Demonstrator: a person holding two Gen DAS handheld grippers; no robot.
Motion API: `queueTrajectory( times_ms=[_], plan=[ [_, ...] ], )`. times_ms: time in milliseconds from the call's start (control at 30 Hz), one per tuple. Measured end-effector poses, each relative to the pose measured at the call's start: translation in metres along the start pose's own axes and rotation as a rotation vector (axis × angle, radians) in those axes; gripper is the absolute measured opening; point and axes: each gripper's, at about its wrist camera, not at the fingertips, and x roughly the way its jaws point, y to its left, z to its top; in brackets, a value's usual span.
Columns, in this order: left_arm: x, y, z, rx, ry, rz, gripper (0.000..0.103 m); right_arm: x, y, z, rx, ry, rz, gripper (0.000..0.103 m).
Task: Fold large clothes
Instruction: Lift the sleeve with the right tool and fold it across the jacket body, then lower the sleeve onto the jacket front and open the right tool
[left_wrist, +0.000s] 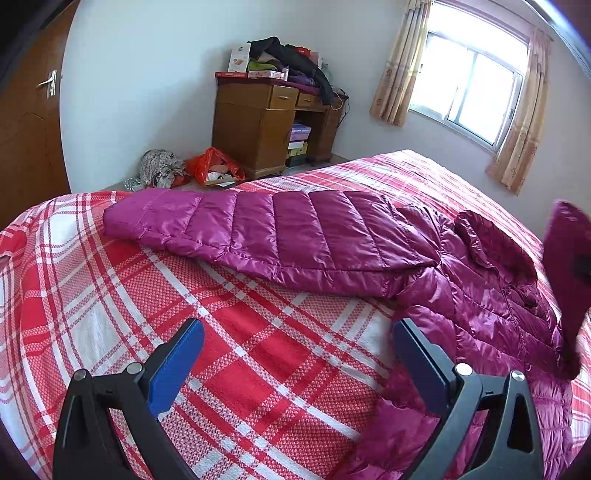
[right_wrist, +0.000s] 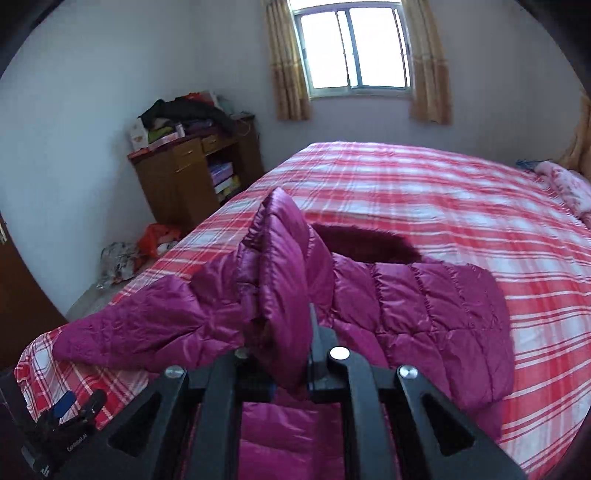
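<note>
One magenta puffer jacket (left_wrist: 369, 240) lay on plaid bed (left_wrist: 240, 369); left hand-held gripper (left_wrist: 297, 363) hovered, fingers apart; right hand-held gripper (right_wrist: 284, 354) clamped a raised jacket fold.

Left wrist view low over the bed (left_wrist: 229, 369), facing the desk (left_wrist: 258, 125), right wrist view close behind the jacket (right_wrist: 424, 306), facing the window (right_wrist: 354, 48), both sharing bed, desk, window

we're getting daylight from the window (right_wrist: 354, 48), blown out to white in both views. the bedspread (left_wrist: 258, 369) is evenly lit, shadows soft. the puffer jacket (left_wrist: 295, 229) throws glossy highlights. strong fisheye bending and dark vignette at the corners; focus mostly sharp, slightly soft toward the edges.
</note>
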Motion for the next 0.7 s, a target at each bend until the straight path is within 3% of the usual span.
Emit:
queueTrajectory(
  times_ms=[167,300,333,400,433,467,500,533,567,600,633,700],
  plan=[
    [0.004,0.006,0.0,-0.036,0.013,-0.006,0.102,0.067,0.042,-0.029,-0.034,0.097,0.029,0.013],
    [0.007,0.007,0.0,-0.046,0.027,-0.005,0.102,0.096,0.047,-0.049,-0.035,0.158,0.06,0.017],
    [0.006,0.007,0.0,-0.046,0.024,-0.004,0.102,0.102,0.047,-0.053,-0.025,0.182,0.076,0.023],
    [0.007,0.006,0.0,-0.042,0.026,-0.008,0.102,0.11,0.045,-0.052,-0.009,0.207,0.126,0.049],
    [0.008,0.006,0.0,-0.037,0.03,-0.01,0.102,0.11,0.043,-0.051,0.001,0.21,0.171,0.072],
    [0.008,0.005,0.0,-0.031,0.031,-0.009,0.102,0.107,0.039,-0.049,0.012,0.21,0.207,0.077],
    [0.007,0.004,-0.001,-0.027,0.028,-0.008,0.102,0.101,0.035,-0.046,0.024,0.21,0.25,0.076],
    [0.006,0.003,-0.001,-0.022,0.022,-0.006,0.102,0.095,0.031,-0.043,0.03,0.198,0.283,0.067],
    [0.006,0.002,-0.001,-0.016,0.016,-0.006,0.102,0.083,0.023,-0.038,0.028,0.174,0.309,0.052],
    [0.005,0.001,-0.001,-0.011,0.013,-0.008,0.102,0.072,0.015,-0.034,0.019,0.152,0.311,0.046],
    [0.005,-0.001,-0.001,-0.003,0.01,-0.01,0.102,0.06,-0.001,-0.027,0.015,0.122,0.288,0.04],
    [0.004,-0.005,-0.002,0.019,0.009,-0.01,0.102,0.044,-0.037,-0.017,0.04,0.086,0.199,0.04]
  ],
)
